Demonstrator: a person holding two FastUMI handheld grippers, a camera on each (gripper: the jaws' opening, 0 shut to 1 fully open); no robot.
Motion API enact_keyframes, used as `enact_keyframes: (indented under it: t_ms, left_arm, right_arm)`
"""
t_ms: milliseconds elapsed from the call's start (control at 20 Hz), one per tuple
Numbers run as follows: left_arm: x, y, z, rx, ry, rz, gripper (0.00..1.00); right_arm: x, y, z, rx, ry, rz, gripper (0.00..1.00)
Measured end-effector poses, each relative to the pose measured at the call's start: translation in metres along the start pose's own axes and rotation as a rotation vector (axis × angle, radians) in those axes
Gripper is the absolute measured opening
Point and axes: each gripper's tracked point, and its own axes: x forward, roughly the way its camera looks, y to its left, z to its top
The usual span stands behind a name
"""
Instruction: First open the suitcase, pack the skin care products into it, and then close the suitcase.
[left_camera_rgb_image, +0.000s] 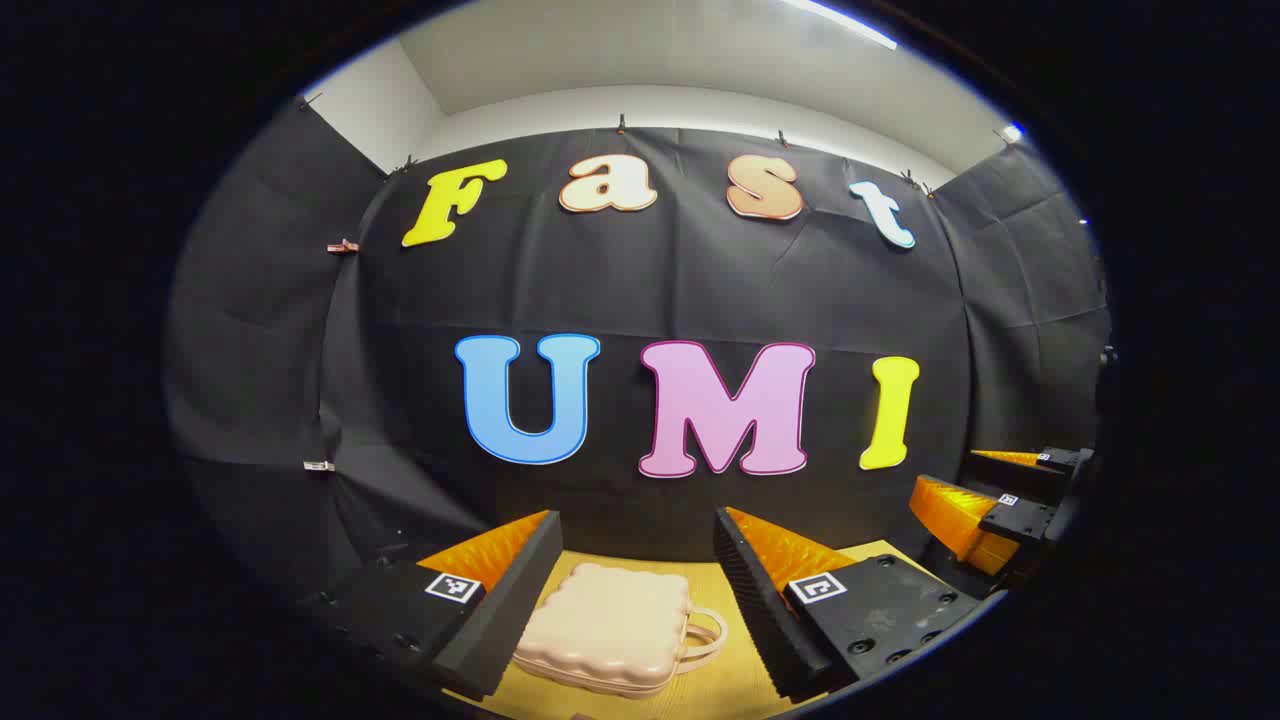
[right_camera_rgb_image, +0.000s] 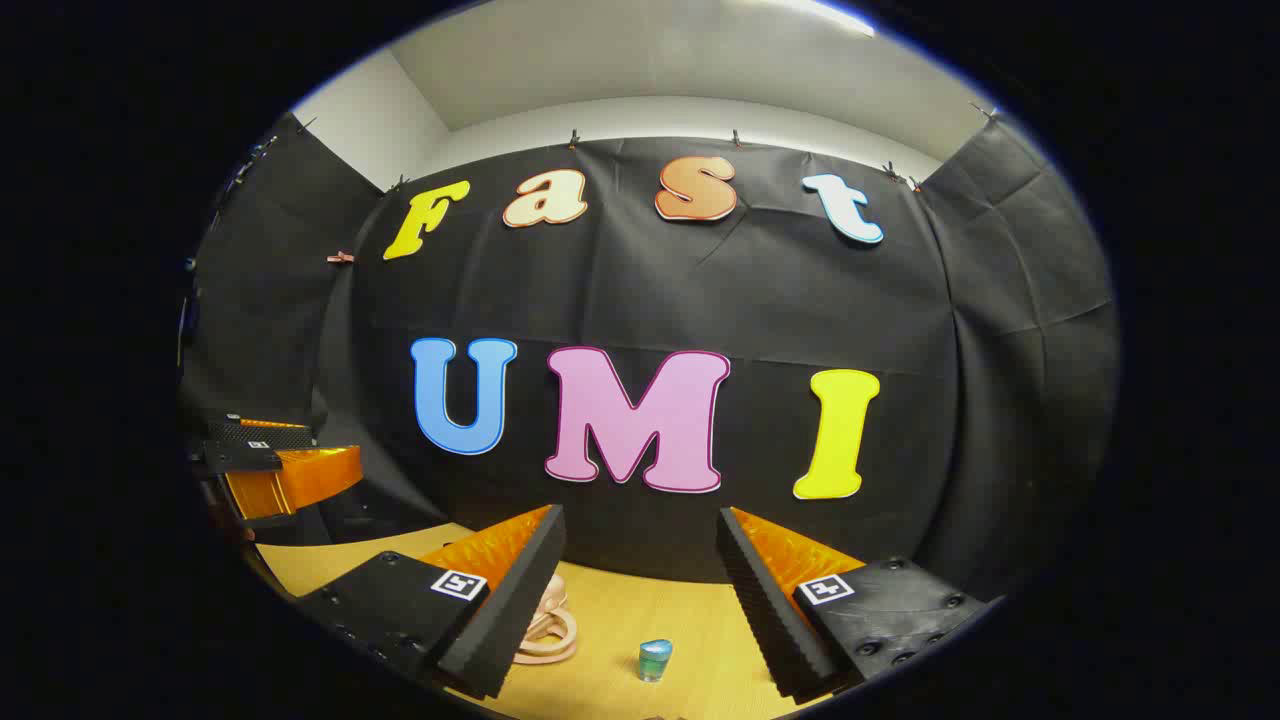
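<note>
A small pale pink suitcase (left_camera_rgb_image: 610, 626) with a quilted lid lies closed on the wooden table (left_camera_rgb_image: 735, 685), its handle pointing right. My left gripper (left_camera_rgb_image: 635, 590) hovers above it, open, with nothing between the fingers. In the right gripper view the suitcase handle (right_camera_rgb_image: 548, 632) peeks out beside the left finger. A small blue-green skin care jar (right_camera_rgb_image: 654, 660) stands on the table between the fingers of my right gripper (right_camera_rgb_image: 640, 585), which is open and holds nothing. The right gripper (left_camera_rgb_image: 1000, 500) also shows at the right edge of the left gripper view, and the left gripper (right_camera_rgb_image: 275, 465) at the left edge of the right gripper view.
The black cloth wall (right_camera_rgb_image: 700, 300) rises right behind the table's far edge. The wooden tabletop (right_camera_rgb_image: 610, 610) stretches between suitcase and jar.
</note>
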Motion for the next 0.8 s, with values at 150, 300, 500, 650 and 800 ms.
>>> enact_keyframes:
  t_ms: [150,300,500,650,800]
  left_arm:
    - [0.001,-0.001,-0.002,0.000,0.008,-0.004,0.96]
    - [0.003,-0.002,-0.003,0.003,0.009,-0.005,0.96]
    - [0.007,-0.005,-0.003,0.003,0.011,-0.013,0.96]
    - [0.012,-0.010,-0.004,0.008,0.012,-0.030,0.96]
    - [0.015,-0.015,-0.007,0.006,0.020,-0.046,0.96]
  right_arm:
    - [0.002,0.000,-0.003,0.001,0.006,0.001,0.96]
    - [0.004,-0.002,-0.004,-0.001,0.006,-0.002,0.95]
    - [0.006,-0.004,-0.006,0.006,0.010,-0.009,0.96]
    - [0.007,-0.006,-0.005,0.005,0.004,-0.018,0.96]
    - [0.008,-0.010,-0.006,0.004,0.003,-0.028,0.96]
